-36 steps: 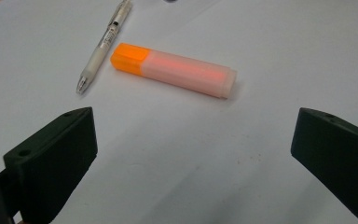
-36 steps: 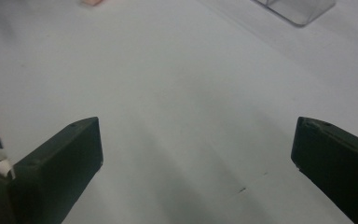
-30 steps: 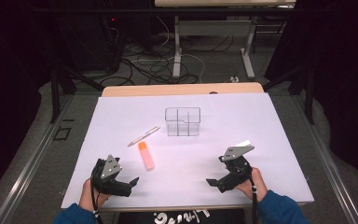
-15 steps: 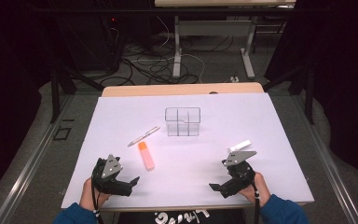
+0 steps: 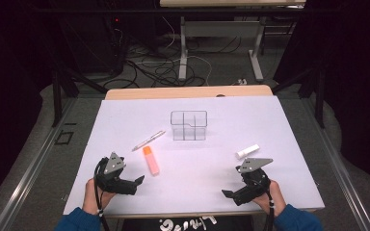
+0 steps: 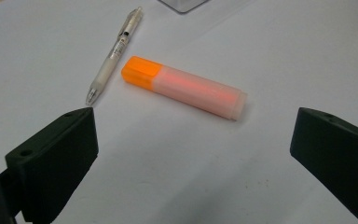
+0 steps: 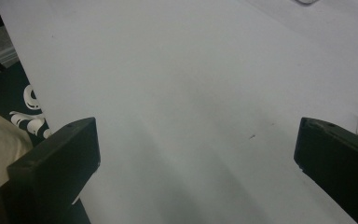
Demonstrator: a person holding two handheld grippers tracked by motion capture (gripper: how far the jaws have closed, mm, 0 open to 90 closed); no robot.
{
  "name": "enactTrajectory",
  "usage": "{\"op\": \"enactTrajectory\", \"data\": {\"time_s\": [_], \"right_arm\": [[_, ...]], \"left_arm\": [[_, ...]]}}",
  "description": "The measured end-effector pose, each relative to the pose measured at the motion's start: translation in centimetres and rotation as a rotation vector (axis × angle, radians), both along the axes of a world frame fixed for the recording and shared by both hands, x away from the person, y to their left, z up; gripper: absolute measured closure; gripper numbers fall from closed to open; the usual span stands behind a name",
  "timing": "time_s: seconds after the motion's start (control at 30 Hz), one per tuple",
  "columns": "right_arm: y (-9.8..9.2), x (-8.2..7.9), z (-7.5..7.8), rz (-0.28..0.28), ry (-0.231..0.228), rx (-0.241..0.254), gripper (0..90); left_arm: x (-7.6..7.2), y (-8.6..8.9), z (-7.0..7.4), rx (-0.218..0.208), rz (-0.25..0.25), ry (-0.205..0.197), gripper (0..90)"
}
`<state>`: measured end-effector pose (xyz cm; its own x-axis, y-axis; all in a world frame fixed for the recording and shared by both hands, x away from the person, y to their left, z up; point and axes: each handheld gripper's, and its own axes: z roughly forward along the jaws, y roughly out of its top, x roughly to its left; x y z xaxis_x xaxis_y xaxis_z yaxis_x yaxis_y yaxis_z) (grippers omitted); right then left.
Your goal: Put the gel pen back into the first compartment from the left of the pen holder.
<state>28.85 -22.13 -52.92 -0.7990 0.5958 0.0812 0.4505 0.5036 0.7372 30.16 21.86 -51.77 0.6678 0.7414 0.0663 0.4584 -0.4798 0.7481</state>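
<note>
Orange highlighter point(image 6: 182, 87) between left claw point(image 6: 193, 140) tips

1. The highlighter point(image 6: 184, 87), mid-frame in the left gripper view, looks like frosted plastic with an opaque orange cap.
2. The pen point(image 6: 114, 54), upper left of it, has a milky, slightly glossy plastic barrel.
3. The table sheet point(image 5: 231, 130) looks matt white and smooth.
4. The compartment box point(image 5: 189, 125), at centre in the high view, is clear plastic.
5. Both grippers' jaws look like matt black plastic.

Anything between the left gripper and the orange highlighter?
No. The left gripper is open, with bare table up to the highlighter. The pen lies off to one side, out of the path.
</note>
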Motion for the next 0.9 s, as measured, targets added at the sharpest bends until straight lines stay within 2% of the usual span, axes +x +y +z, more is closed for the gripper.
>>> {"op": "enactTrajectory", "data": {"time_s": [0.03,0.13,0.27,0.37,0.47,0.6,0.63,0.67,0.77,0.8,0.83,0.9], "right_arm": [[0.0,0.1,-0.1,-0.002,0.002,-0.004,0.0],[0.1,0.3,-0.1,0.0,0.009,-0.018,0.0],[0.0,0.7,-0.2,0.001,-0.001,-0.013,0.0],[0.0,0.9,-0.2,-0.008,-0.006,-0.01,0.0],[0.1,1.1,-0.2,-0.012,-0.004,-0.011,0.2],[0.2,1.2,-0.4,-0.014,-0.002,-0.022,0.3],[0.2,1.3,-0.4,-0.01,-0.002,-0.023,0.4],[0.1,1.3,-0.4,-0.003,-0.008,-0.025,0.4],[0.2,1.4,-0.5,-0.002,-0.014,-0.019,0.4],[0.2,1.3,-0.5,-0.006,-0.006,-0.016,0.5],[0.2,1.3,-0.4,-0.001,0.005,-0.029,0.5],[0.2,1.3,-0.4,-0.003,-0.001,-0.022,0.5]], "left_arm": [[0.3,0.0,0.1,-0.012,0.004,0.008,0.1],[1.1,0.1,0.4,-0.01,-0.001,0.026,0.0],[2.4,-0.2,0.5,0.013,-0.017,0.05,0.0],[3.3,-0.4,0.6,0.013,-0.011,0.047,0.0],[4.2,-0.6,0.6,0.034,-0.009,0.059,0.0],[5.6,-0.8,0.6,0.056,0.0,0.047,0.3],[5.9,-1.0,0.6,0.046,0.008,0.048,0.5],[6.3,-1.0,0.8,0.062,0.003,0.05,0.6],[7.4,-1.2,0.9,0.073,0.005,0.055,1.0],[7.8,-1.3,0.9,0.082,0.008,0.047,1.4],[8.1,-1.5,0.9,0.083,0.008,0.059,2.5],[8.7,-1.6,0.9,0.089,0.013,0.063,5.3]]}}
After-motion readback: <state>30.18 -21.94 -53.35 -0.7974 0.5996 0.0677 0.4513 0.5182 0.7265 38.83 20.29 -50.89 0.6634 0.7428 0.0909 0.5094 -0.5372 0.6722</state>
